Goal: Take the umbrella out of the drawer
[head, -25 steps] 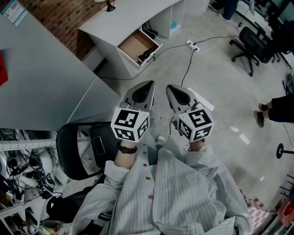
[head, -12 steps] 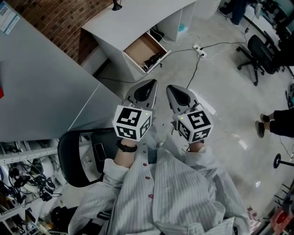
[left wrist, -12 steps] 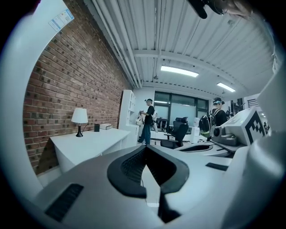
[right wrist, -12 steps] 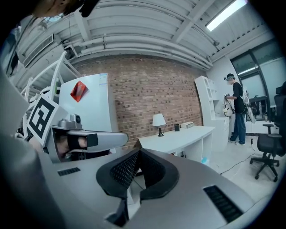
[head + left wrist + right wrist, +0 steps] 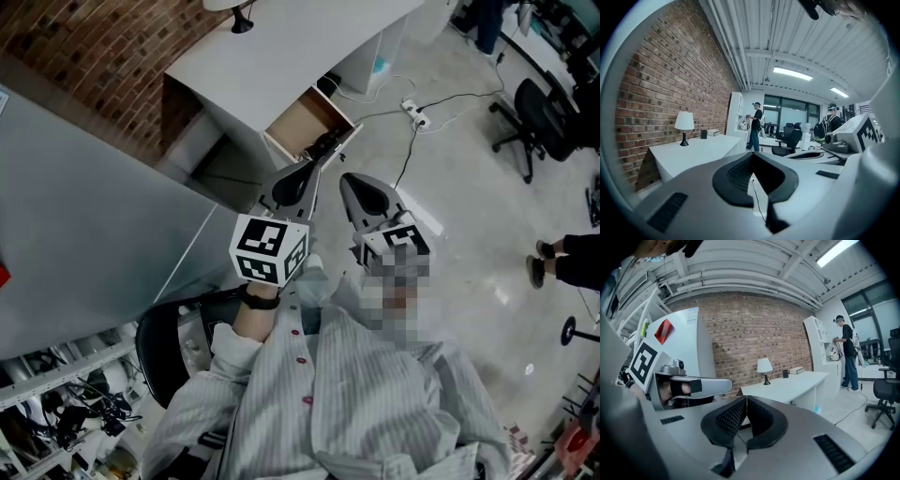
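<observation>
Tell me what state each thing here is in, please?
drawer: pulled open.
umbrella: lying inside the drawer.
left gripper: shut, empty.
right gripper: shut, empty.
lamp: upright on the desk.

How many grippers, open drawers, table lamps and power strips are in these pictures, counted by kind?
Grippers: 2 (left gripper, right gripper)
Open drawer: 1
Table lamp: 1
Power strip: 1
Total: 5
</observation>
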